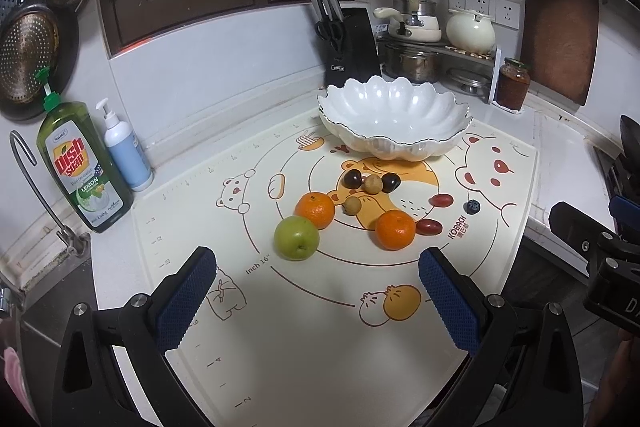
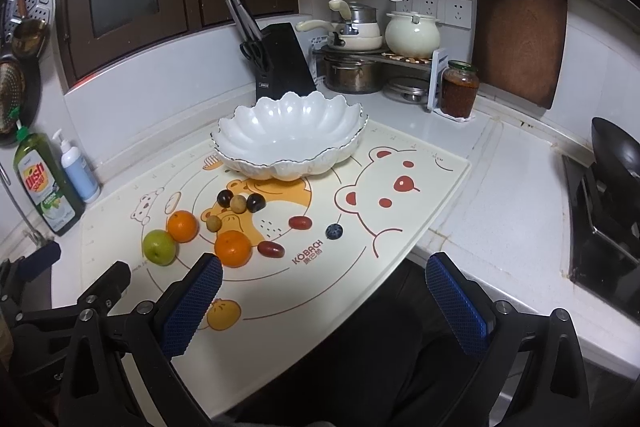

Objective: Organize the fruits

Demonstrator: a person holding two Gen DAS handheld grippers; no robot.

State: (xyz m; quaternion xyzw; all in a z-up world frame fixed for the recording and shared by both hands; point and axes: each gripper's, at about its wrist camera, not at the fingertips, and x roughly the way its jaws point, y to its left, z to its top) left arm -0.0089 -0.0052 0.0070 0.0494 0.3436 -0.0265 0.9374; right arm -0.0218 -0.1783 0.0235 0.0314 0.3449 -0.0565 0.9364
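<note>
**Fruit on mat, bowl empty, nothing yet gathered**

- Bowl (image 1: 394, 123): white, scalloped, upright at far edge of mat (image 1: 320, 347). Nothing visible inside.
- Green apple (image 1: 296, 238): nearest item to left gripper (image 1: 318, 301), ahead and slightly left of its centre line. Round, no long axis to speak of; stem dimple turned toward camera and a little down.
- Two oranges: one (image 1: 315, 210) touching apple on its far right side, the other (image 1: 395, 229) ahead and right of centre. Both round.
- Two dark red oblong fruits: one (image 1: 429, 226) just beside the nearer orange, the other (image 1: 441, 200) farther back. Long axes roughly left to right across the view.
- Two tan round fruits (image 1: 352, 205), two dark round fruits (image 1: 353, 179), one blueberry (image 1: 473, 206): small, scattered between oranges and bowl.
- Left gripper: fingers spread wide, holding nothing, hovering above near part of mat.
- Right gripper (image 2: 324, 301): fingers likewise spread wide and empty; set over mat's near right edge, fruit ahead and to its left, nearer orange (image 2: 233, 248) just beyond its left fingertip.

Judgement: apple better placed for left gripper, nearer orange for right; oblong fruits likely best closed on across the short width.
</note>
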